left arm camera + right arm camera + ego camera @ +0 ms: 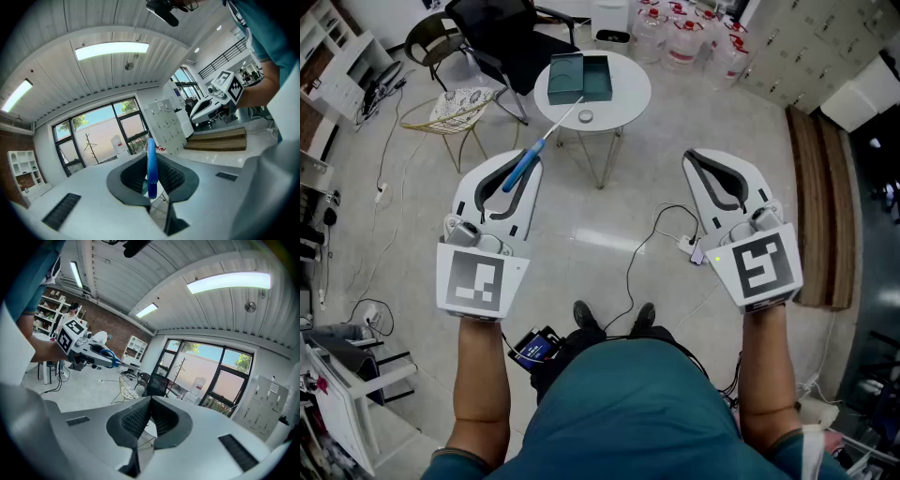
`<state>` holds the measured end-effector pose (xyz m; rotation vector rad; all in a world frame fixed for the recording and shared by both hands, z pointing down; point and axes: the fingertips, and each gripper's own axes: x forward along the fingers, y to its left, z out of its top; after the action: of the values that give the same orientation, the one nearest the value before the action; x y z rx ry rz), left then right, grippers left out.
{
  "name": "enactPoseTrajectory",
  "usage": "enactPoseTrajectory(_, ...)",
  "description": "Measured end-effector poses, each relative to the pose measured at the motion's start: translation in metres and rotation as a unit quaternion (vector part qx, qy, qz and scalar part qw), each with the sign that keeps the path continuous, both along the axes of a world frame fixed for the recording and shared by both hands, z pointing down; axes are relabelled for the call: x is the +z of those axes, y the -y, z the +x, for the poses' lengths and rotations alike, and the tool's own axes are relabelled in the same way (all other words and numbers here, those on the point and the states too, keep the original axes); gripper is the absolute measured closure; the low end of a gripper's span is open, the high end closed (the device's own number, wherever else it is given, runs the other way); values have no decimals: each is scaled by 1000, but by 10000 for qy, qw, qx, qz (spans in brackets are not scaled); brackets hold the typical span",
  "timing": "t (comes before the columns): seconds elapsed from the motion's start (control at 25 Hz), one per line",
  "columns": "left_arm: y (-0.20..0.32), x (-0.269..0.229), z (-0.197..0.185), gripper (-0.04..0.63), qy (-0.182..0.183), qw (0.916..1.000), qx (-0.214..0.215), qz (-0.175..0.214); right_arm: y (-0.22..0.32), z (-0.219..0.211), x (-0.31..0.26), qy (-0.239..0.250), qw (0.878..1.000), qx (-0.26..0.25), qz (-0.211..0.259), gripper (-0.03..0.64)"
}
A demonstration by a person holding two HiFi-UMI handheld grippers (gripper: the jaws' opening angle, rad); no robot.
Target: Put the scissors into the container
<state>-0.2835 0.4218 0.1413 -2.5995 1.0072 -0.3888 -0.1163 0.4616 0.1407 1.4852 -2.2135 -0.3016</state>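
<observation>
The left gripper (520, 169) (152, 174) is clamping its 2 dark ribbed jaws on the blue plastic handle of a pair of scissors (540, 147) (152, 161). The handle is standing edge-on between the pads, and the thin metal blades are pointing forward past the jaw tips. In the head view the scissors are hanging in the air. Their blade tips are lining up over the near side of a small round white table (634, 101), just short of the dark teal rectangular container (581, 78). The container is sitting on that table in 2 parts side by side, and nothing is showing inside it. A small pale ring (586, 116) is lying on the tabletop near the blade tips.

The right gripper (705, 169) (149, 417) is hovering well apart from the table, its jaws pressing together with nothing between them.

Beyond the table, a black chair (511, 42) and a cluster of clear water bottles (689, 37) are standing on the pale floor. A wire chair with a patterned cushion (459, 105) is standing to the left, and a long wooden bench (816, 206) is running along the right side.
</observation>
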Motion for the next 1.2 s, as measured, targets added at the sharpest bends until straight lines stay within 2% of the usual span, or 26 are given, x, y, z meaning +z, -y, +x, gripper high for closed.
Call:
enactPoseTrajectory(0.44,21,-1,-43,531,-22,9997,198,106,21,-49,-1,-112,9999,72,102,580)
enactPoseTrajectory(0.76,37,-13,-64,531,-75,9993,281,223,37,-76,-25,108,9995,83,283,578)
enactPoseTrajectory(1.0,54,-16,-47,531,17,9996,170,219,64,-52,-33,160,9991,76,376,578)
enactPoseTrajectory(1.2,76,-12,-3,531,150,9997,-79,169,90,-3,-34,240,9988,-94,423,578)
